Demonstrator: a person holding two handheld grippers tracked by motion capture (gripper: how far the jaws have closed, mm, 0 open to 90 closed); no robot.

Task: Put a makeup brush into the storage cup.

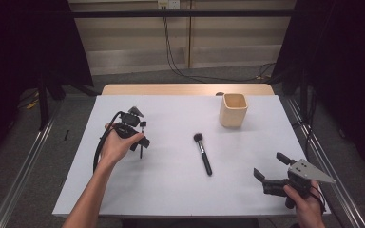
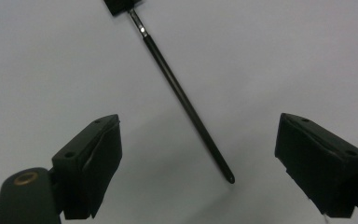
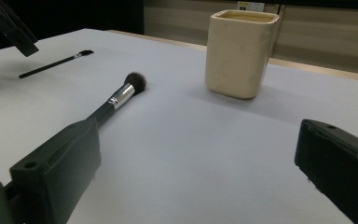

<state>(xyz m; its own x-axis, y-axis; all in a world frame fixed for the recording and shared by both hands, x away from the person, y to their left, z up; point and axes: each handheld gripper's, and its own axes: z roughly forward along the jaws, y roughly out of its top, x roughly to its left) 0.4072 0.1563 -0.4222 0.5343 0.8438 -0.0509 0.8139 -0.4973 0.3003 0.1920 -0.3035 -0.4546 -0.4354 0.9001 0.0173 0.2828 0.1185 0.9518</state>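
Left hand-held gripper [image 2: 198, 163], jaws wide & empty, hangs right over thin brush [image 2: 182, 95], handle running diagonally btwn jaws; right hand-held gripper [image 1: 272, 172], also wide, well off.

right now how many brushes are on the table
2. A thick makeup brush lies mid-table, bristles toward the cup. A thin brush lies flat under the open left tongs. None seems hidden.

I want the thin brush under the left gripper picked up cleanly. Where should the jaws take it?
Grip the thin brush mid-handle, coming straight down, jaws across its length: it lies flat on the table, and the left gripper is open above it.
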